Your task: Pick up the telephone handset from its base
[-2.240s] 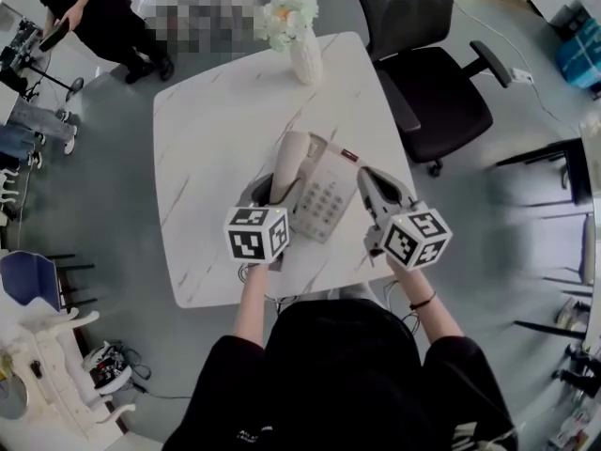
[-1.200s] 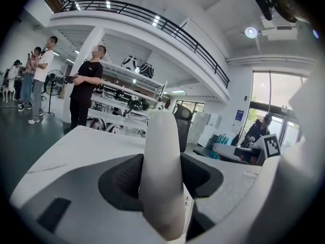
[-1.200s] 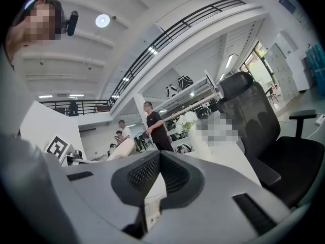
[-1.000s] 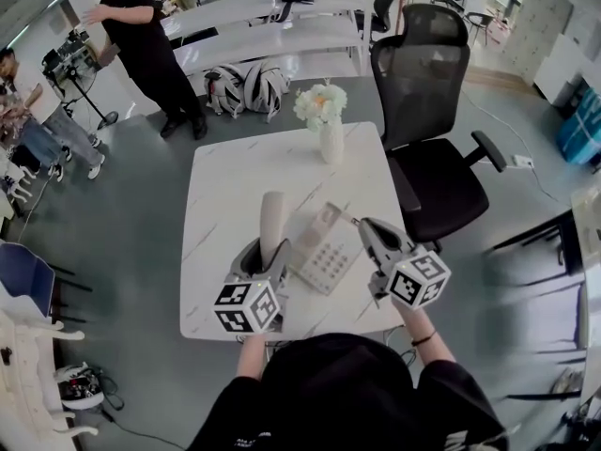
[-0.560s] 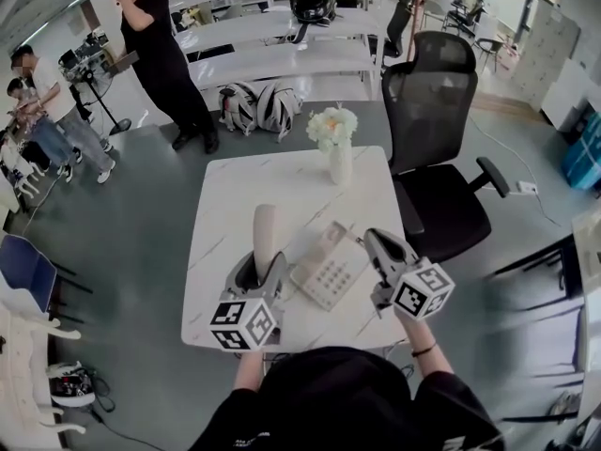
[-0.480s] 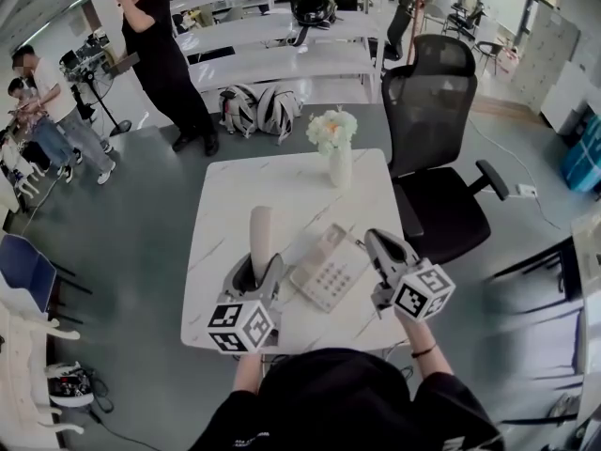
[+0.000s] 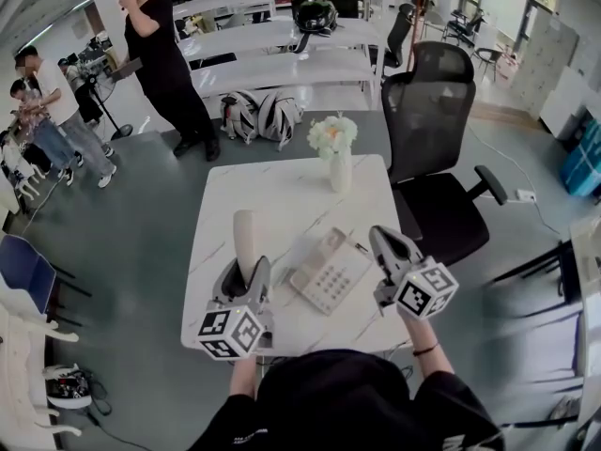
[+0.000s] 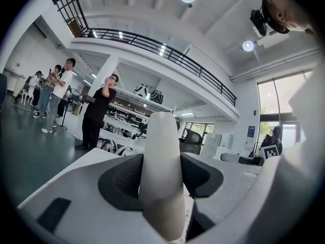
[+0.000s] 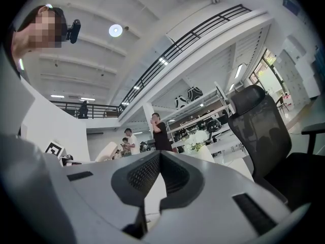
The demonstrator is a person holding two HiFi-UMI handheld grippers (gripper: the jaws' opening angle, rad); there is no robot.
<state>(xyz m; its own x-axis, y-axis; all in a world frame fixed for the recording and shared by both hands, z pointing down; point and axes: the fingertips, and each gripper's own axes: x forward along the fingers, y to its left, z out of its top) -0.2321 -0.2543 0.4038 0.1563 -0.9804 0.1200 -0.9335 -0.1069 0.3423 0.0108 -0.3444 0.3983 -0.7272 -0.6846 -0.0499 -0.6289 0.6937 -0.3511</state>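
Note:
My left gripper [image 7: 246,269] is shut on the cream telephone handset [image 7: 244,236], which stands upright between its pads [image 8: 124,179] above the table, to the left of the base. In the left gripper view the handset [image 8: 161,172] fills the gap between the jaws. The phone base [image 7: 327,271], with its keypad, lies on the white marble table [image 7: 282,191] between the two grippers. My right gripper [image 7: 383,242] hovers to the right of the base, shut with nothing in it; its pads [image 9: 147,174] meet at the tip. The handset [image 9: 108,150] shows small at the left of the right gripper view.
A white vase of flowers [image 7: 338,153] stands at the table's far edge. A black office chair [image 7: 441,120] is at the far right side. Several people [image 7: 169,54] stand at the far left, near long white benches [image 7: 282,64] with helmets.
The left gripper has carried the handset up and to the left, further from the base. The right gripper has risen a little beside the base. The base has stayed put.

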